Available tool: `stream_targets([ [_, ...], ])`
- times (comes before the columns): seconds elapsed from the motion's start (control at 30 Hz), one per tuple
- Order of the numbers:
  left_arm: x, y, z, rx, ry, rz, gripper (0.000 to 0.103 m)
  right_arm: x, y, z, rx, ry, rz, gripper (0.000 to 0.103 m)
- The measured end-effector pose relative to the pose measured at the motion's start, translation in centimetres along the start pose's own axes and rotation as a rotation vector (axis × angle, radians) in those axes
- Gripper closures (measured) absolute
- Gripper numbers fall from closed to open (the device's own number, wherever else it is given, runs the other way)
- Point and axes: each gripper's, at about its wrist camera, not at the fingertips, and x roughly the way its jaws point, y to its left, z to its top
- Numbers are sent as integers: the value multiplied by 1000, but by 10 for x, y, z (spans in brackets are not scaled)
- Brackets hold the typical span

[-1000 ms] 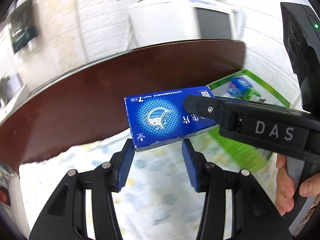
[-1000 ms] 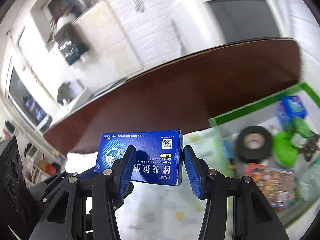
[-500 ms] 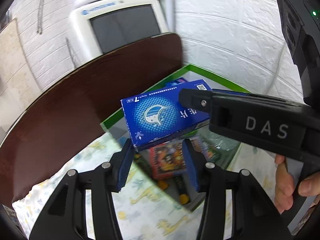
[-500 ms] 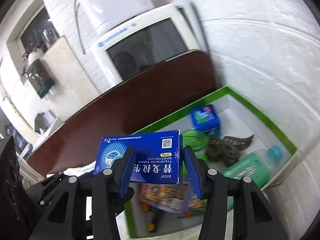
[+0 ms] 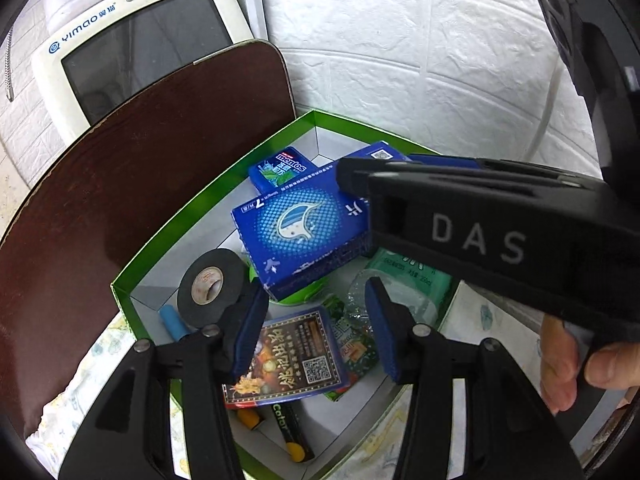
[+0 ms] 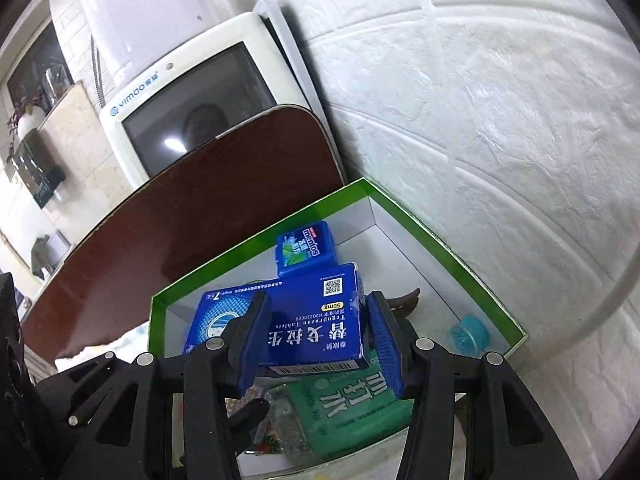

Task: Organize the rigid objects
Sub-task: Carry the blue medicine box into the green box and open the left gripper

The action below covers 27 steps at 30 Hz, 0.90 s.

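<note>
My right gripper [image 6: 314, 336]: fingers clamped on blue medicine box [image 6: 308, 320], frame centre. My left gripper [image 5: 316, 320]: fingers part open, empty.

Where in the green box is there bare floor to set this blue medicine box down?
Bare floor shows in the far corner of the green box, right of the mentos box, and along its left wall between that and the tape roll. The near half is crowded.

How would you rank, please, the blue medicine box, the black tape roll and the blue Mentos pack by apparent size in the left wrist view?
1. Blue medicine box, held nearer the camera, so unsure.
2. Black tape roll.
3. Blue Mentos pack.
</note>
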Motion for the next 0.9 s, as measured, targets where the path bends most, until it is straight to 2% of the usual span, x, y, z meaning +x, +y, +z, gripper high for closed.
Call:
stream_targets([
  [0.13,4,-1,7,-1,5,-20,55,5,-7,1,6,6,-6,51],
  [0.47,4,-13,13,40,4,-25,53,14,-9,0,-23,-10,-96,51],
  [0.7,-6,-6,6,26,-4,30,45,5,-4,-2,-15,-36,-86,51],
  [0.9,-23,-4,-2,17,-30,70,43,-12,4,-7,-25,-54,-74,51],
])
